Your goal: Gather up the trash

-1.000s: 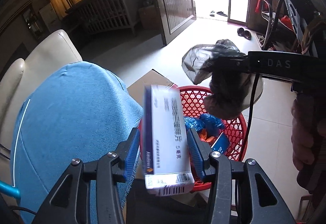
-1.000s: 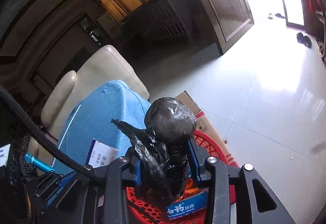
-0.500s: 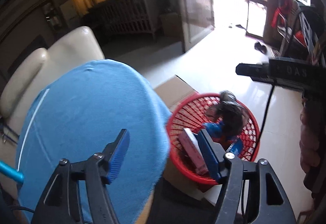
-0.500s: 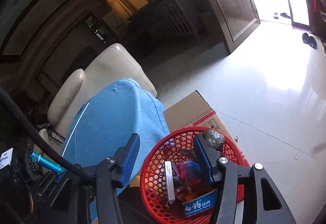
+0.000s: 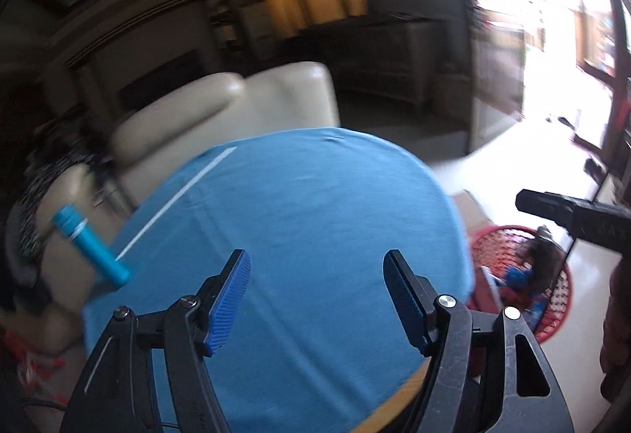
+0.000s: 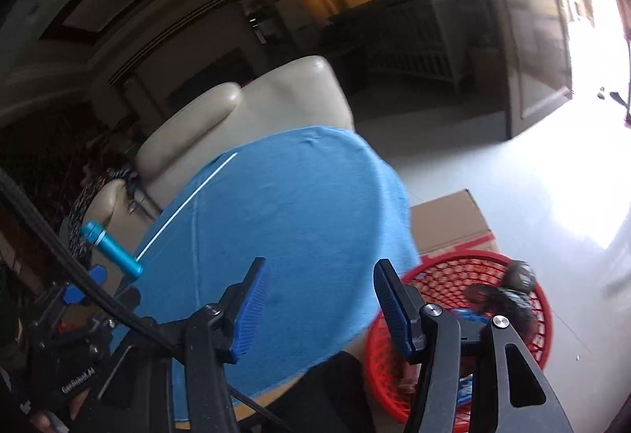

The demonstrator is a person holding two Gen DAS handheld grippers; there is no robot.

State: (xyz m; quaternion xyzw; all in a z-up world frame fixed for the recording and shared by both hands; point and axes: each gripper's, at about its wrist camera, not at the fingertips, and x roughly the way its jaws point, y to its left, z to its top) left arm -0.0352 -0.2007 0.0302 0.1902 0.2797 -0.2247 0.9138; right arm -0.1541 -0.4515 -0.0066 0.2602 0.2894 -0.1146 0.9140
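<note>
A red mesh basket (image 5: pixel 560 299) (image 6: pixel 453 279) stands on the floor to the right of a round table under a blue cloth (image 5: pixel 307 236) (image 6: pixel 284 220). The basket holds a crumpled black bag (image 5: pixel 546 255) (image 6: pixel 508 295) and blue and white packets. My left gripper (image 5: pixel 317 303) is open and empty above the cloth. My right gripper (image 6: pixel 315 308) is open and empty above the cloth's right edge, left of the basket. The right gripper's black body (image 5: pixel 575 214) shows at the right of the left wrist view.
A cream armchair (image 5: pixel 221 109) (image 6: pixel 244 117) stands behind the table. A cardboard box (image 6: pixel 449 220) lies on the floor behind the basket. A cyan cylinder (image 5: pixel 90 247) (image 6: pixel 112 247) sticks out at the table's left. Pale tiled floor (image 6: pixel 544 180) spreads right toward a bright doorway.
Both grippers opened and dropped their loads, the white medicine box and the black bag, into the red basket. Both then swung left over the blue cloth.
</note>
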